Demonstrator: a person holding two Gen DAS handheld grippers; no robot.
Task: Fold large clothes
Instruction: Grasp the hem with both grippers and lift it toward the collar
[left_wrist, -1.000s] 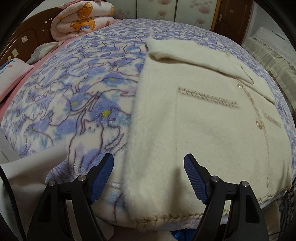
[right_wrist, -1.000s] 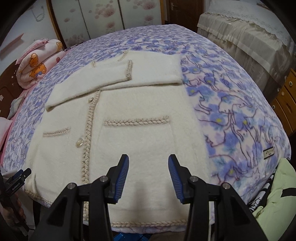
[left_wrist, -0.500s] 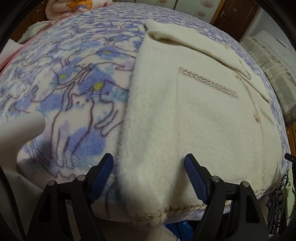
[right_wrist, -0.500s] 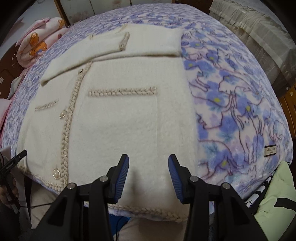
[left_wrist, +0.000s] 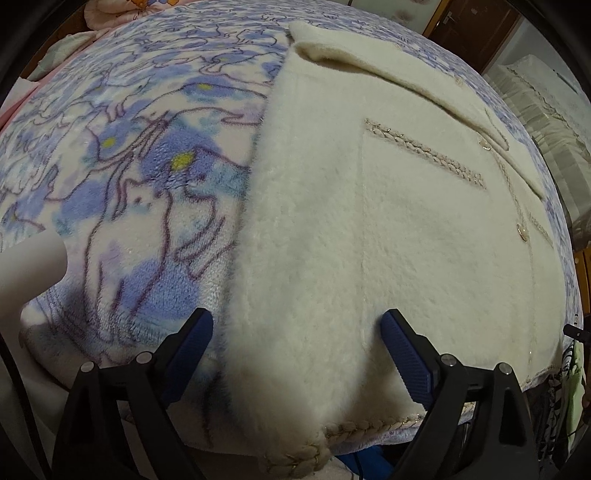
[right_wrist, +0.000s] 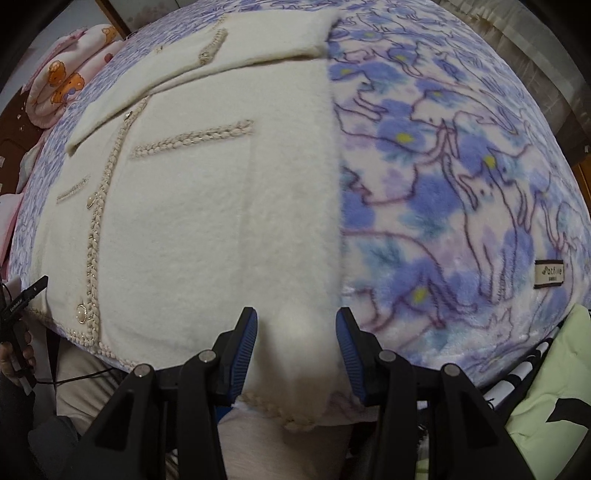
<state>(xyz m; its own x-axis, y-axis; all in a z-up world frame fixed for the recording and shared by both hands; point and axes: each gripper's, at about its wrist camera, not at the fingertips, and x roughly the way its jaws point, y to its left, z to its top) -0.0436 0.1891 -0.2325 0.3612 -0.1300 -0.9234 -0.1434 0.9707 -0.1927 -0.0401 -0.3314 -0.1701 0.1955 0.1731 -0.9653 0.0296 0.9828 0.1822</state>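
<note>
On the bed (left_wrist: 122, 206), spread with a blue cat-print blanket (right_wrist: 461, 192), the cream cardigan (left_wrist: 369, 240) lies flat and face up, its sleeves already crossed over the chest toward twelve o'clock and its braided hem (left_wrist: 369, 428) hanging just over the near edge at six o'clock. Both tools are lowered over that hem, one at each bottom corner, so the step in hand looks like taking hold of the hem for the bottom-to-top fold. The left gripper (left_wrist: 295, 347) has just been opening its fingers and now holds them wide; the cardigan's side edge and corner lie between them, the pad at three o'clock looks to be touching or dimpling the pile, the other stands over the blanket, and nothing is clamped. The right gripper (right_wrist: 295, 339) has its fingers about half open, straddling the other side edge of the cardigan (right_wrist: 207, 221); cloth bulges between the pads, but I cannot tell whether they press on it. Next, I judge, both need to sink a little further, close on the corners through both layers, then lift together and carry the hem toward twelve o'clock, keeping it level so the fold lands square.
</note>
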